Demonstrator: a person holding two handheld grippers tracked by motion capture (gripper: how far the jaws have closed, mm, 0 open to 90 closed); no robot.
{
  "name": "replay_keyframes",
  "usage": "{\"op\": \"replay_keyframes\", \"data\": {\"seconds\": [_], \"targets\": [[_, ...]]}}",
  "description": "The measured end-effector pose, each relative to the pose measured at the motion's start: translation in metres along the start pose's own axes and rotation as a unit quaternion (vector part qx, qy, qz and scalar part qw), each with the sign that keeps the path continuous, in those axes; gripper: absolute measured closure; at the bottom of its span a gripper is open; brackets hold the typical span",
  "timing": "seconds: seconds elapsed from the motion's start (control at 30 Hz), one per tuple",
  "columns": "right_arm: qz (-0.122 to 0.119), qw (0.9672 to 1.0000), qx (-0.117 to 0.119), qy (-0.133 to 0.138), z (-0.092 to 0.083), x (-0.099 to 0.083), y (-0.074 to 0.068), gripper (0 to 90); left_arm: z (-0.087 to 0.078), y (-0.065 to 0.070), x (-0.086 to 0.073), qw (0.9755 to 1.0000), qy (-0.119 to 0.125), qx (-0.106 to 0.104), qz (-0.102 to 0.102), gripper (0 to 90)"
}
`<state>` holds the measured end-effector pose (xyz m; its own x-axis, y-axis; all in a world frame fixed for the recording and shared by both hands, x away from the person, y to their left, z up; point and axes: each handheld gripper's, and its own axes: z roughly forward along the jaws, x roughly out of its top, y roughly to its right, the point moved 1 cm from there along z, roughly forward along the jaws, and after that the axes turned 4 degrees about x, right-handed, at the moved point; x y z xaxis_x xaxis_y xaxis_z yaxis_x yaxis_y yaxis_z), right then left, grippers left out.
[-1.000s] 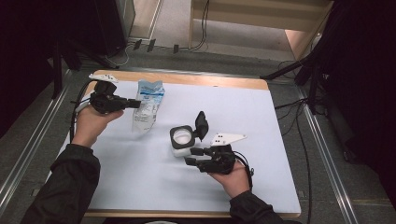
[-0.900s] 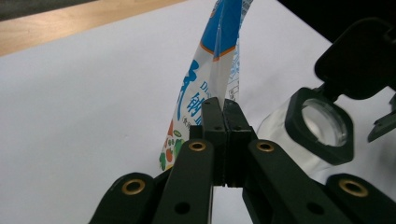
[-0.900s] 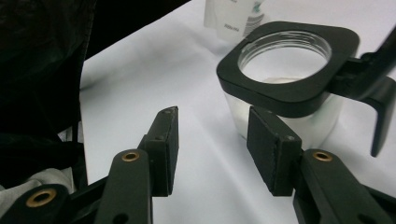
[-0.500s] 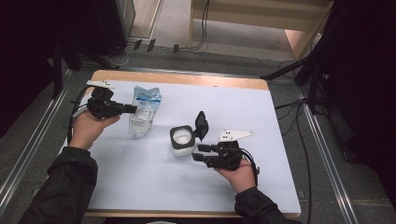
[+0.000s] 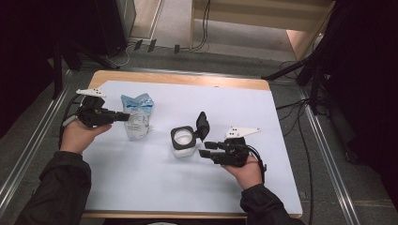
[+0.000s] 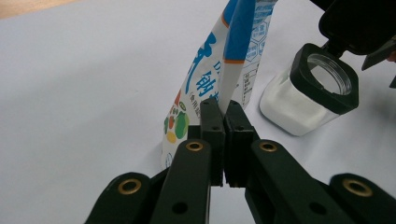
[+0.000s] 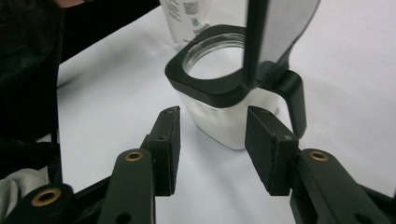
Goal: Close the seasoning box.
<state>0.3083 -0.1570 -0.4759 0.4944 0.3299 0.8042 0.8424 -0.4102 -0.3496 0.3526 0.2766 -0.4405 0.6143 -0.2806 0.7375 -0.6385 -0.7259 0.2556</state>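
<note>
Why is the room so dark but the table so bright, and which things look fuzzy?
High view: light falls on the pale table; the floor and corners around it stay dim. Left gripper view: the left gripper and the pouch it pinches look sharp, the jar slightly soft. Right gripper view: the right gripper is sharp, the jar's raised lid blurs close to the lens.

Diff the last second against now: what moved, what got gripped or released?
The left hand-held gripper, shut on the pouch, carried it slightly toward the table's left. The right hand-held gripper edged right of the jar, jaws open and not touching it. Nothing was taken or released. The jar stayed put with its lid up.
</note>
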Motion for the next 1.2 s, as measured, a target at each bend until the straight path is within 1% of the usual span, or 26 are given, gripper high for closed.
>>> {"op": "replay_keyframes", "data": {"seconds": [0.03,0.1,0.17,0.2,0.23,0.33,0.4,0.5,0.6,0.7,0.73,0.77,0.8,0.83,0.87,0.9,0.93,1.0,1.03,1.07,1.13,1.2], "targets": [[0.003,1.0000,-0.001,0.001,0.000,0.000,0.001,58.0,-0.001,0.001,-0.002,1.0000,-0.004,0.003,0.007,89.7],[0.002,1.0000,-0.001,0.003,0.000,0.002,0.003,58.8,-0.001,0.002,-0.003,1.0000,-0.005,-0.001,0.006,89.0],[0.004,1.0000,-0.002,0.006,0.000,0.002,0.005,60.9,-0.001,0.002,-0.005,1.0000,-0.004,0.001,0.003,88.0],[0.009,0.9999,-0.005,0.005,0.000,0.002,0.006,62.3,-0.001,0.002,-0.006,1.0000,-0.005,0.004,0.006,87.0],[0.008,0.9999,-0.004,0.007,-0.001,0.002,0.007,63.1,-0.001,0.002,-0.007,1.0000,-0.004,0.003,0.006,86.1],[0.012,0.9999,-0.006,0.003,-0.001,0.004,0.010,64.4,0.000,0.002,-0.008,1.0000,-0.003,0.000,0.005,83.0],[0.014,0.9999,-0.007,0.005,-0.002,0.004,0.012,64.6,0.001,0.002,-0.009,1.0000,-0.004,0.002,0.007,82.2],[0.016,0.9998,-0.011,0.004,-0.001,0.004,0.014,64.8,0.003,0.003,-0.008,1.0000,0.003,0.000,0.007,80.0],[0.017,0.9997,-0.017,0.004,-0.001,0.004,0.016,65.5,0.002,0.002,-0.008,0.9999,0.009,0.004,0.009,76.3],[0.027,0.9994,-0.018,0.011,-0.004,0.005,0.019,67.6,0.001,0.002,-0.009,0.9999,0.009,0.005,0.009,68.4],[0.027,0.9993,-0.022,0.015,-0.004,0.006,0.020,68.6,0.001,0.002,-0.009,0.9999,0.009,0.007,0.010,66.1],[0.028,0.9992,-0.024,0.016,-0.004,0.006,0.021,69.3,0.001,0.002,-0.009,0.9999,0.011,0.004,0.009,63.8],[0.025,0.9991,-0.028,0.018,-0.005,0.006,0.023,70.6,0.001,0.002,-0.010,0.9999,0.008,0.000,0.007,61.5],[0.028,0.9990,-0.031,0.019,-0.004,0.007,0.023,72.9,0.001,0.002,-0.010,1.0000,0.005,-0.003,0.007,60.1],[0.030,0.9989,-0.030,0.019,-0.004,0.008,0.025,74.9,0.001,0.002,-0.011,1.0000,0.004,-0.003,0.005,57.4],[0.033,0.9989,-0.029,0.018,-0.004,0.008,0.027,78.3,0.001,0.001,-0.011,1.0000,0.003,-0.009,0.002,54.9],[0.042,0.9986,-0.026,0.017,-0.005,0.009,0.029,80.0,0.001,0.002,-0.011,0.9999,0.001,-0.011,0.002,53.3],[0.053,0.9981,-0.024,0.020,-0.005,0.010,0.033,85.3,0.001,0.002,-0.012,1.0000,-0.003,-0.006,0.006,50.2],[0.056,0.9979,-0.023,0.024,-0.006,0.011,0.035,87.9,0.001,0.002,-0.013,0.9999,-0.005,-0.008,0.008,48.0],[0.059,0.9977,-0.023,0.024,-0.006,0.013,0.036,90.0,0.001,0.003,-0.013,0.9999,-0.007,-0.004,0.007,46.1],[0.055,0.9979,-0.025,0.025,-0.006,0.016,0.038,90.0,0.002,0.003,-0.014,0.9999,-0.011,0.004,0.007,42.6],[0.054,0.9979,-0.025,0.025,-0.004,0.019,0.038,90.0,0.002,0.004,-0.016,0.9999,-0.013,0.003,0.009,40.9]]}}
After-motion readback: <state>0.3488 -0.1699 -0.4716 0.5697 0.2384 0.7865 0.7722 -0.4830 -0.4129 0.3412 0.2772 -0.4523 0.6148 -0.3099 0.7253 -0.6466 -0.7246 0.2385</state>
